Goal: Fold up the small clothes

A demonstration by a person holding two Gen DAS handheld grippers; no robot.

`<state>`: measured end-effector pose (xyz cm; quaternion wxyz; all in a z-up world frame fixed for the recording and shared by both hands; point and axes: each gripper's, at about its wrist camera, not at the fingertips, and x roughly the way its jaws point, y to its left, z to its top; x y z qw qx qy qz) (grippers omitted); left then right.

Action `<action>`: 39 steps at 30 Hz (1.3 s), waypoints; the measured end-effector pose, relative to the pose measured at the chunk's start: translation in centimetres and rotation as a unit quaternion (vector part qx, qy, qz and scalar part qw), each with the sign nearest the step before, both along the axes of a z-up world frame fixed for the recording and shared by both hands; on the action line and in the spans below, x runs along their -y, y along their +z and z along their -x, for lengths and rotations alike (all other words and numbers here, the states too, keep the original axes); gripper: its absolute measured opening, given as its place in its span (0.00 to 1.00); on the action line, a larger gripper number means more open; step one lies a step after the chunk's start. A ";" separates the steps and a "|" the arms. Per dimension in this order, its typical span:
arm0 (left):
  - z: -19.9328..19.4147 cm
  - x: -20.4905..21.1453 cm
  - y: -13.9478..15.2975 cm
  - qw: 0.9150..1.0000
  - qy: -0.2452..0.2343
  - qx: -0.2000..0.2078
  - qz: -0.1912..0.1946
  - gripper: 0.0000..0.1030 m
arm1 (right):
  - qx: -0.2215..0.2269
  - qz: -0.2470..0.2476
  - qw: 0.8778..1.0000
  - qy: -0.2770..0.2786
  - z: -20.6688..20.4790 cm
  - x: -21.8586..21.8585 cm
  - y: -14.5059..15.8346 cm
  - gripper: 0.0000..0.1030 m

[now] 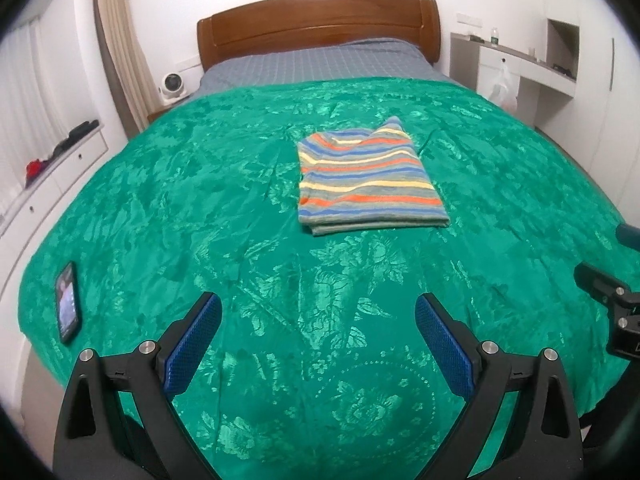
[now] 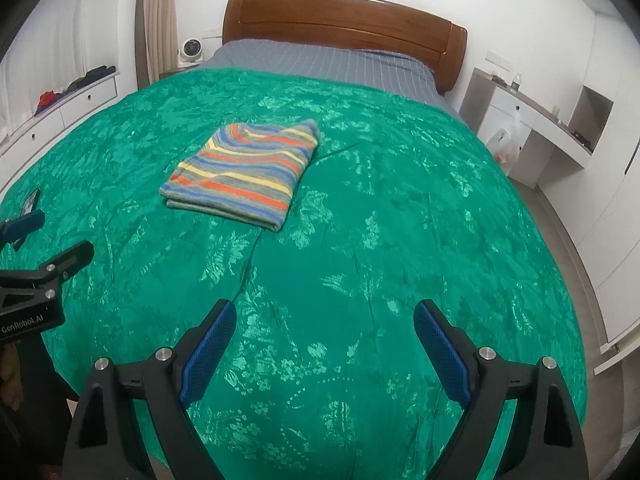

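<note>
A folded striped knit garment (image 1: 370,178) is seen on the green floral bedspread (image 1: 200,200). Both the left gripper (image 1: 318,340) and right gripper (image 2: 324,344) are spread, empty; their bases are cut off.

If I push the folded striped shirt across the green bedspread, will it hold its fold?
Probably not fully: the striped shirt is soft knit in loose stacked layers, so the top layers may slide. The green bedspread looks satiny and creased, so it may bunch. Lifted by one edge, it would likely flop open.
</note>
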<state>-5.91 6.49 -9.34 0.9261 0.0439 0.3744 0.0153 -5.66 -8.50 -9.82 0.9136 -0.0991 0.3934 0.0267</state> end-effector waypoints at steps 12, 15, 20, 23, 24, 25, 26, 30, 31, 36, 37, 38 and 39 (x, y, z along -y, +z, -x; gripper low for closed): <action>0.1 0.3 0.1 1.000 0.009 0.002 -0.011 0.95 | -0.005 -0.001 1.000 -0.007 0.5 0.2 -0.3 0.87; 0.1 0.3 0.1 1.000 0.009 0.003 -0.012 0.96 | -0.004 0.002 1.000 -0.008 0.6 0.2 -0.1 0.87; 0.1 0.3 0.0 1.000 0.011 0.001 -0.015 0.96 | -0.005 0.004 1.000 -0.009 0.5 0.2 0.0 0.87; 0.1 0.2 -0.1 1.000 0.013 0.000 -0.017 0.96 | -0.007 0.004 1.000 -0.008 0.5 0.1 -0.1 0.87; 0.1 0.2 -0.1 1.000 0.014 0.000 -0.017 0.96 | -0.008 0.005 1.000 -0.007 0.5 0.1 -0.1 0.87; 0.1 0.1 -0.1 1.000 0.015 -0.001 -0.017 0.96 | -0.009 0.005 1.000 -0.007 0.5 0.0 -0.1 0.87; 0.1 0.1 -0.1 1.000 0.015 -0.001 -0.017 0.96 | -0.009 0.005 1.000 -0.007 0.5 0.0 -0.1 0.87; 0.0 0.1 -0.3 1.000 0.016 -0.005 -0.019 0.96 | -0.011 0.007 1.000 -0.007 0.5 -0.1 -0.3 0.87; 0.0 0.2 -0.4 1.000 0.016 -0.006 -0.020 0.96 | -0.012 0.008 1.000 -0.007 0.5 -0.2 -0.3 0.87; -0.1 0.1 -0.7 1.000 0.015 -0.015 -0.020 0.97 | -0.016 0.012 1.000 -0.012 0.3 -0.2 -0.4 0.87; -0.1 0.0 -0.8 1.000 0.015 -0.018 -0.018 0.97 | -0.017 0.014 1.000 -0.014 0.2 -0.1 -0.4 0.87; -0.2 -0.1 -0.9 1.000 0.013 -0.022 -0.015 0.97 | -0.017 0.015 1.000 -0.015 0.1 -0.1 -0.4 0.87; -0.3 -0.2 -1.1 1.000 0.013 -0.026 -0.011 0.97 | -0.017 0.016 1.000 -0.016 0.0 -0.1 -0.3 0.87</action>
